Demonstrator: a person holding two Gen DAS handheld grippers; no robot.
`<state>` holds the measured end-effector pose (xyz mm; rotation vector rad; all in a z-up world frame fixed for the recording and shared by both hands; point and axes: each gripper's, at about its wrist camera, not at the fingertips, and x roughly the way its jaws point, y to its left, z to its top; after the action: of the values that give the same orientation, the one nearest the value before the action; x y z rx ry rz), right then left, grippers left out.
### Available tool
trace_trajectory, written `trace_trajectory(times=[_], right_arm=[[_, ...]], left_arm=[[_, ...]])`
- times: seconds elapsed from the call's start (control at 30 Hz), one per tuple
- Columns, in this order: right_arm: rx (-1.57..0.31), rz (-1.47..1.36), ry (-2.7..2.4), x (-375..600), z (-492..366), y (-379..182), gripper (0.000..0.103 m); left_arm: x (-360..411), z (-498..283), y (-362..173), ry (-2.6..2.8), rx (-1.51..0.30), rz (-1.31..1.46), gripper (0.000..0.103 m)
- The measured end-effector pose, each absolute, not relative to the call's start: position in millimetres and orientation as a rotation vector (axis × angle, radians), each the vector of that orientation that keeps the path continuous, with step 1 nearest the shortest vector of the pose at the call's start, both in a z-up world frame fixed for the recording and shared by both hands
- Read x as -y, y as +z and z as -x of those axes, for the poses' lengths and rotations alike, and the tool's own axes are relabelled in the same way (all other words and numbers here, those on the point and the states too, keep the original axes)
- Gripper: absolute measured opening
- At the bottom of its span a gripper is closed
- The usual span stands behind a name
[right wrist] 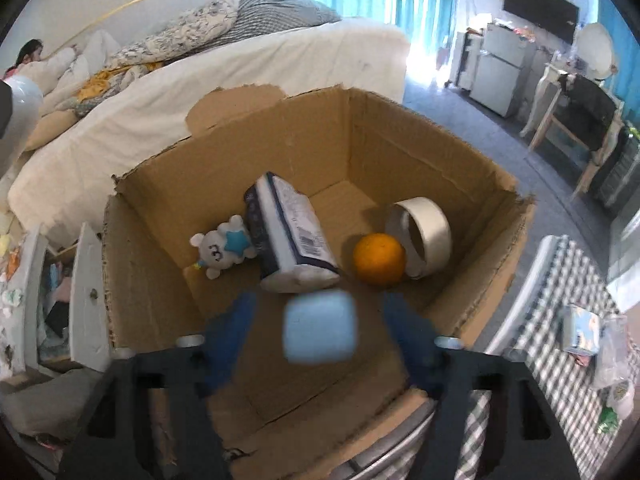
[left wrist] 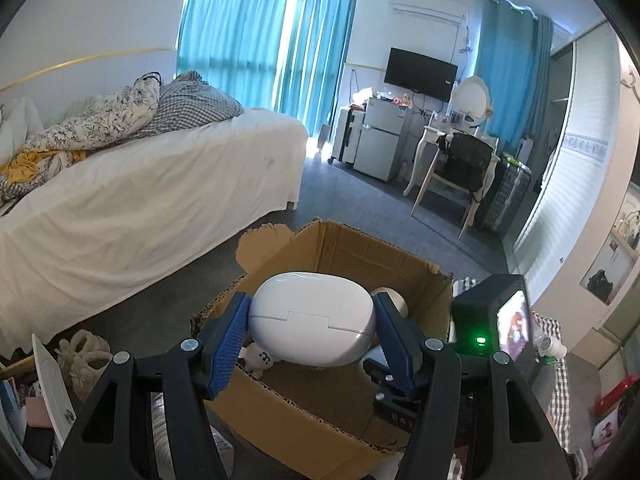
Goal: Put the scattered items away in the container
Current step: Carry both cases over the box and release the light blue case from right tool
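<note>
The left tool (left wrist: 312,336) was clamped on a white oval case (left wrist: 314,318), both blue pads pressed against its ends, and held it above the open cardboard box (left wrist: 424,280). The right tool (right wrist: 320,336) stood with its fingers apart over the same box; a pale blue block (right wrist: 320,328), blurred, lay between them and touched neither pad. On the box floor lay a tissue pack (right wrist: 292,236) near the middle, with a small white bear toy (right wrist: 222,250) just beside it on one side and an orange (right wrist: 379,259) on the other. A roll of tape (right wrist: 420,236) stood on edge, touching the orange. The box stood near a bed (left wrist: 160,200) with white sheets.
</note>
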<state>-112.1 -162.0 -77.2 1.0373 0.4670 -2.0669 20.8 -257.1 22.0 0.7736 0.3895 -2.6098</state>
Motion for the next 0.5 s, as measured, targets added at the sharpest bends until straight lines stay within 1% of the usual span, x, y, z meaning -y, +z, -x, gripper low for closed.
trace_trajectory(times=[0.17,0.3,0.5], right_arm=[[-0.417,-1.002,-2.114,145.8,114.0,-63.4,0.080],[-0.381,-0.995,-2.176,120.6,121.1,-52.2,0.081],[-0.313,-1.003,-2.288,66.8,138.5,-38.7,0.081]], left_arm=[[257.4,-13.0,18.9,-2.603,-0.373,-0.787,0.064],[254.5,2.7,6.2,-2.594,-0.351,-0.832,0.064],[248.2,40.2,-35.1,-2.554,-0.278,-0.950,0.064]])
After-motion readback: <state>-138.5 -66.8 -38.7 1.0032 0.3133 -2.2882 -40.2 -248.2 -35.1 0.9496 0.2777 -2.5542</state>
